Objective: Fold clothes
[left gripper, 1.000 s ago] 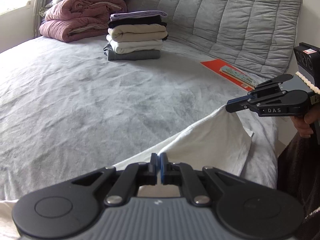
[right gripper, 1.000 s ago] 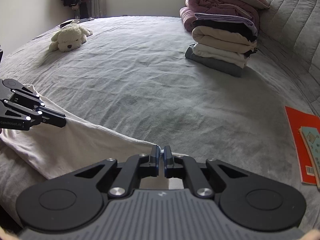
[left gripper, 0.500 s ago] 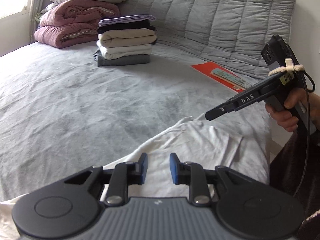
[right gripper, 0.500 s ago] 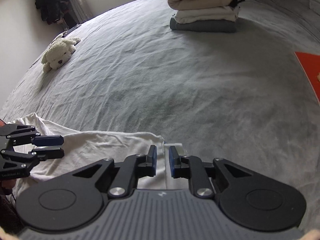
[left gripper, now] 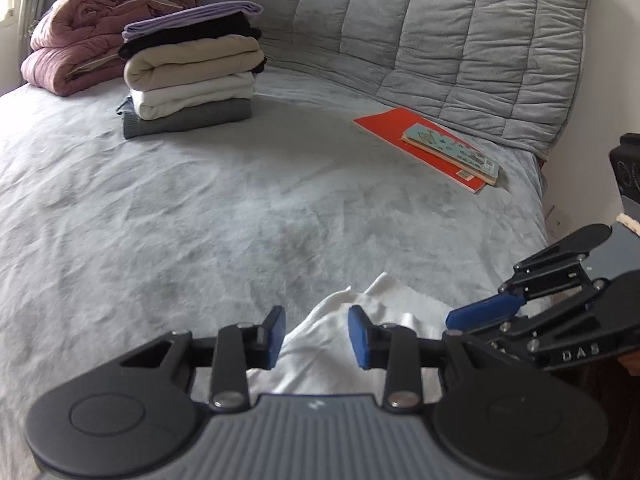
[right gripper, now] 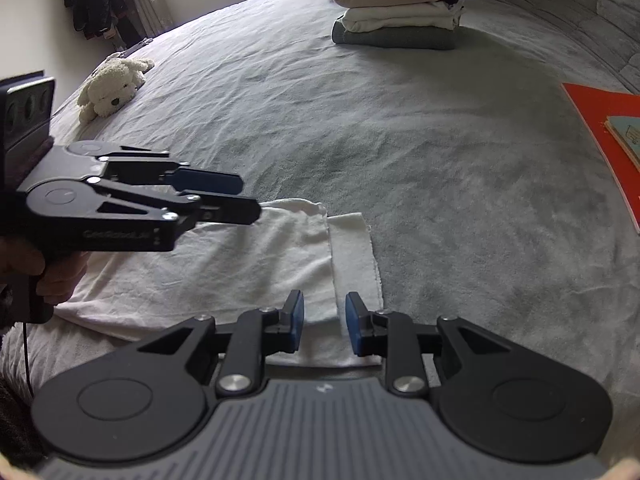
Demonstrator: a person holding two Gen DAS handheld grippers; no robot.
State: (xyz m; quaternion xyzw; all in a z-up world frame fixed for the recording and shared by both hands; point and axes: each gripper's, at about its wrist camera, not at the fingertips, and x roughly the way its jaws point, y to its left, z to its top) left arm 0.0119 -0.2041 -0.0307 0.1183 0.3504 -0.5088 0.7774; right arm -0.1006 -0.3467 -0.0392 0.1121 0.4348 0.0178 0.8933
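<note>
A white garment (right gripper: 240,256) lies flat on the grey bed (right gripper: 440,160) near its front edge, folded over, with a narrower strip showing along its right side. My right gripper (right gripper: 325,322) hovers open over that right part, with nothing between its fingers. My left gripper (right gripper: 250,196) is open too, above the garment's far left edge, held by a hand. In the left wrist view the left gripper (left gripper: 316,336) stands open over the white garment (left gripper: 400,308), and the right gripper (left gripper: 476,320) is close on its right.
A stack of folded clothes (left gripper: 192,76) sits at the far side by a rolled pink duvet (left gripper: 80,48) and the quilted headboard (left gripper: 440,40). A red book (left gripper: 432,148) with a smaller one on top lies at right. A plush dog (right gripper: 112,88) lies far left.
Both grippers were shut on the white garment's raised edge one second ago. They have opened and let go, and the garment now lies flat on the bed.
</note>
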